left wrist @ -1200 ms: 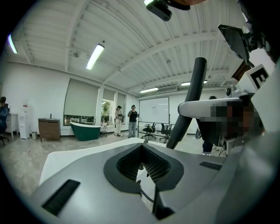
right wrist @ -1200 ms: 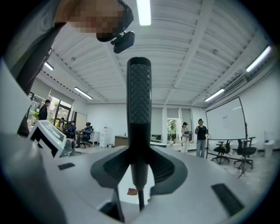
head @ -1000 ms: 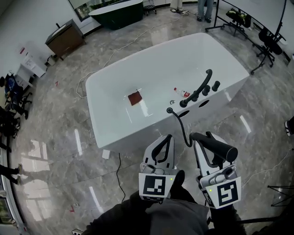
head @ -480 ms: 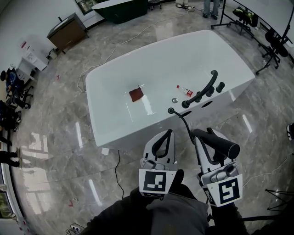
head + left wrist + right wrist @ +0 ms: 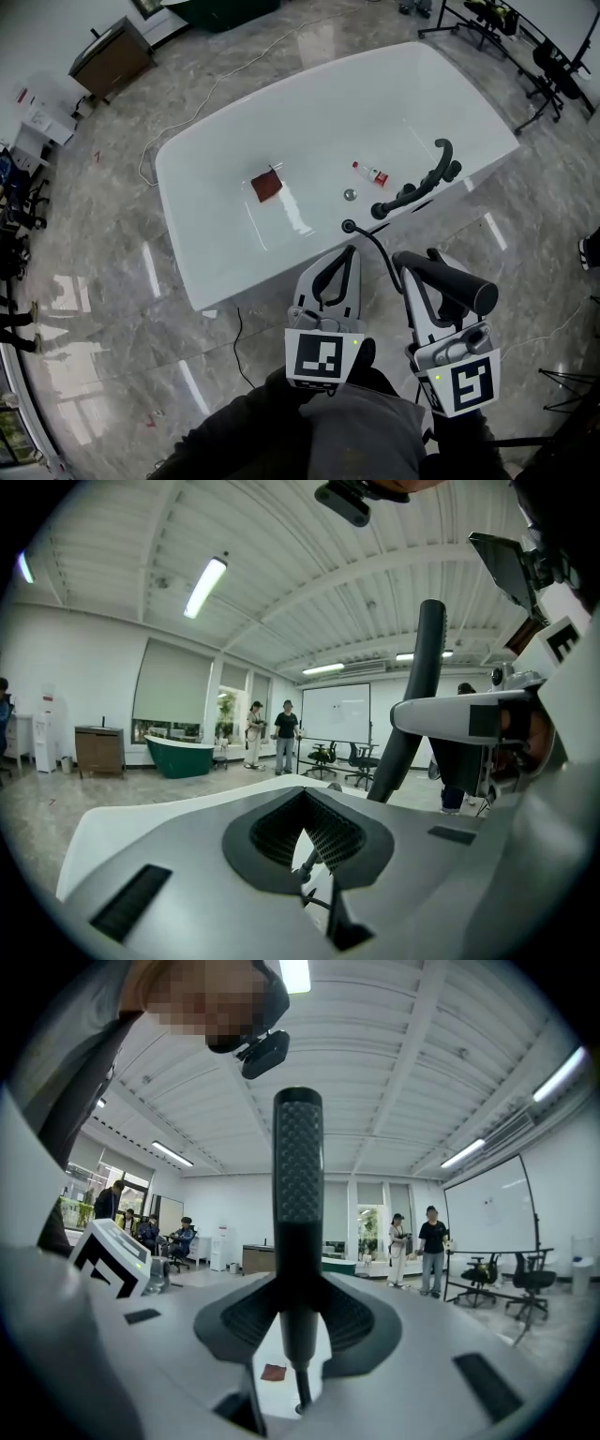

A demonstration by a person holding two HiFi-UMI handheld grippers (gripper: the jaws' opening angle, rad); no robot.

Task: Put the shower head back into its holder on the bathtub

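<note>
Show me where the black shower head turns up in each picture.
Head view: shower head lower right, clamped in the right hand-held gripper.
Left gripper view: upper right, a dark rod.
Right gripper view: dead centre, upright between the jaws.
Shared landmark: the white bathtub, visible beyond the right jaws.

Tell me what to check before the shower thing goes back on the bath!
1. Right tongs gripping the shower head: ok, shut on its handle.
2. Left tongs out of the way: ok, shut and empty.
3. Hose untangled: ok, one loose curve from the rim to the shower head.
4. Holder found: ok, probably the fitting on the bathtub rim where the hose comes out; nothing covers it.
5. Shower head lined up over the fitting: not ok, it is off the tub, above the floor.
6. Whether the handle end points down at the fitting: cannot tell.
</note>
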